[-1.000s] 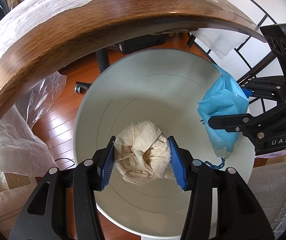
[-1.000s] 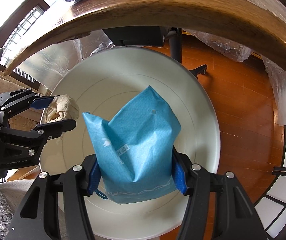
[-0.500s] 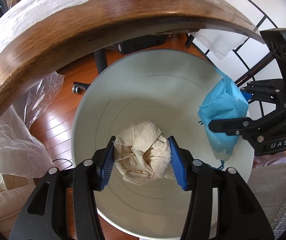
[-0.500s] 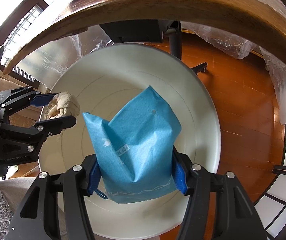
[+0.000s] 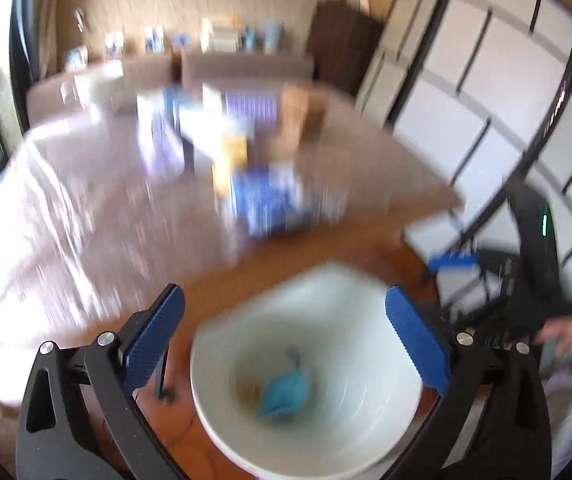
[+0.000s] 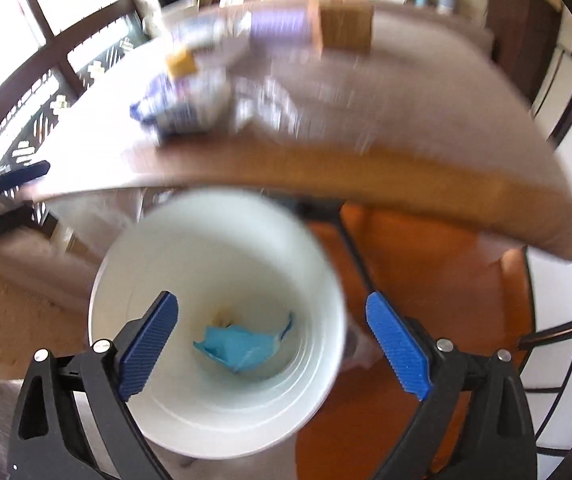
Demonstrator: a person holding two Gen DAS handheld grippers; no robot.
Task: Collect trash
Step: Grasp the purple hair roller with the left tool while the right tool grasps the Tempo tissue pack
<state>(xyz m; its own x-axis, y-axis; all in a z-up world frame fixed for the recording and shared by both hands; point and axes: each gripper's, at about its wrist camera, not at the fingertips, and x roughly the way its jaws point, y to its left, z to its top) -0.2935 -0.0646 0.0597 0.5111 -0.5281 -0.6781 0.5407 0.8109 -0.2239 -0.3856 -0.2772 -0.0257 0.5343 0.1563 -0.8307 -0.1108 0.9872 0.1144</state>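
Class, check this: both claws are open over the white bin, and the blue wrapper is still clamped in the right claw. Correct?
Not quite. The right claw holds nothing: its jaws have just been opening, and the blue wrapper lies at the bottom of the white bin, as the right wrist view shows. The rest stands.

You see a white bin (image 6: 222, 408) holding light-blue trash (image 6: 242, 346); the pads (image 6: 148, 350) are ribbed dark blue.

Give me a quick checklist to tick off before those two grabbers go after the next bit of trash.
1. Left gripper empty, fingers just opened wide: ok.
2. Right gripper empty, fingers just opened wide: ok.
3. Blue wrapper lying inside the white bin: ok.
4. Crumpled paper towel in the bin beside it: ok, though blurred.
5. Next trash on the table: cannot tell, too blurred.
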